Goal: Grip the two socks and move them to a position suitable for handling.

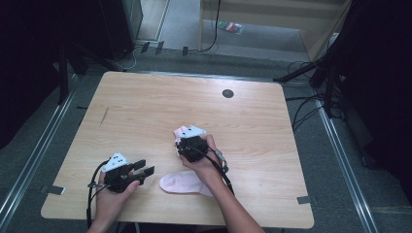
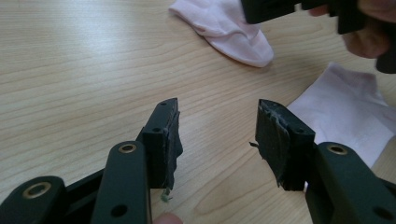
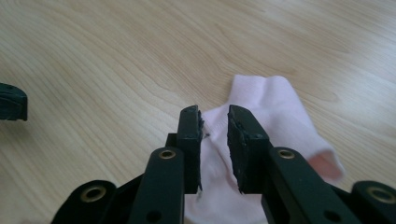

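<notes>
Overhead, the high view shows a pale wooden tabletop [image 1: 145, 107] with two small pink cotton socks on it: one flat pink sock [image 1: 182, 183] lies near the front edge between the person's forearms, and a second pink sock [image 1: 181, 131] peeks out just beyond the right tongs [image 1: 187, 141], which the right hand [image 1: 206, 158] holds over it. The left tongs [image 1: 146, 167], in the left hand [image 1: 114, 191], rest near the front left, just beside the flat sock and apart from it. From the left gripper view, the left tongs [image 2: 217, 140] stand released, with bare wood between the jaws; the flat sock [image 2: 348, 109] lies just past the right-hand jaw, not gripped, while the other sock [image 2: 229, 32] lies farther off beneath the right tongs. From the right gripper view, the right tongs [image 3: 215, 140] are narrowed to a slim gap directly over the second sock [image 3: 271, 107], whose fabric shows between and beyond the jaws; whether the pads actually pinch the cloth I cannot tell. Judging by this, the work of bringing the two socks together is at an early stage: both lie separate and unpaired, one is just being taken, and the other is not yet picked up, so matching or folding them remains.
</notes>
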